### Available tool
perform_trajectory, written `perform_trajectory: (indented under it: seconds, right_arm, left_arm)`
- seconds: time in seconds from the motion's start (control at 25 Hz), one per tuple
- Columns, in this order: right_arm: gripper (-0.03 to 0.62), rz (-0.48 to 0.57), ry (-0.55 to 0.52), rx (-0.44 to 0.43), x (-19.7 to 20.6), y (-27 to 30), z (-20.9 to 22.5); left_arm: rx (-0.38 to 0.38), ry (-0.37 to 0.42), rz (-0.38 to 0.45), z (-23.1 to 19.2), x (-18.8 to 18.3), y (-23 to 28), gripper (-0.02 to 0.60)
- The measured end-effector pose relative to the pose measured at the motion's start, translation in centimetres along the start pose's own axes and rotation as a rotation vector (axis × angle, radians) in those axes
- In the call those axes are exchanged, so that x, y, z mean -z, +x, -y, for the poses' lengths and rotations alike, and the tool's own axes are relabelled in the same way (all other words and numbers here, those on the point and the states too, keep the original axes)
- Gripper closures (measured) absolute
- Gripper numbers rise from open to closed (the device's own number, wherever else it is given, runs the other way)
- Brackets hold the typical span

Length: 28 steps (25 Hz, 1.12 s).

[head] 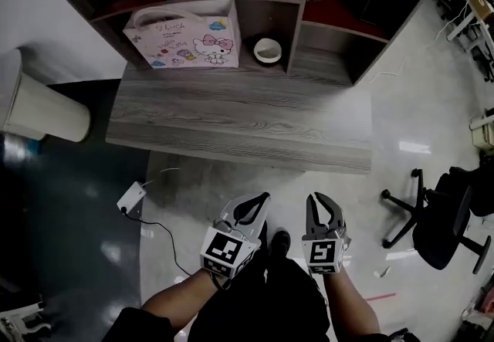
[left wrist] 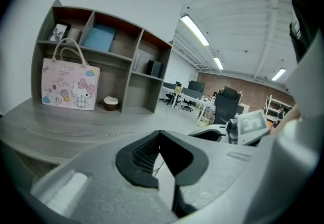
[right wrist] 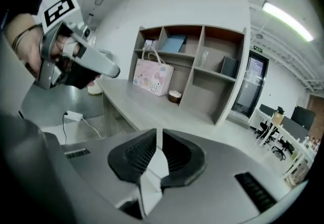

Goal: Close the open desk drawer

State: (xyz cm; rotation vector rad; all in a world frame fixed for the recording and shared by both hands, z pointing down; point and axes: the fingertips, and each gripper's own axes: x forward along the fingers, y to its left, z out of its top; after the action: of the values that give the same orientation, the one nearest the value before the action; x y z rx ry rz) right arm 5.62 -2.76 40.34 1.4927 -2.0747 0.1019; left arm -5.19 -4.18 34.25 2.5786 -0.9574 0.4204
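We hold both tools low in front of our body, well apart from the long grey wood-grain counter (head: 231, 113), so neither of them touches it. The left tongs (head: 261, 201) have their tips together with nothing between them. The right tongs (head: 320, 201) are almost together, with only a thin slit left, and they are also empty. We think this suits the work, because a drawer asks for a push and not for a grasp. The desk drawer itself we cannot find: the front edge of the counter looks flush in every view, so we judge it is either pushed in or hidden under the top. The pink cartoon-cat paper bag (head: 185, 43) stands at the back, out of the way.
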Motion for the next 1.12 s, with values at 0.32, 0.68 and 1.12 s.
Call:
perform_trajectory:
  seconds: [0.32, 0.68, 1.12]
  right_arm:
    - [0.566, 0.252, 0.233, -0.06, -9.7, -9.1, 2.8]
    - [0.576, 0.426, 0.26, -0.135, -14.8, -20.2, 3.9]
    - [0.582, 0.448, 0.277, -0.177, -16.3, -24.6, 2.8]
  left_arm:
    - [-0.004, 0.084, 0.131, 4.7, -7.5, -4.6, 0.575]
    - [-0.049, 0.121, 0.224, 12.5, -11.5, -10.0, 0.575]
    - [-0.075, 0.136, 0.273, 14.9, -13.0, -14.0, 0.575]
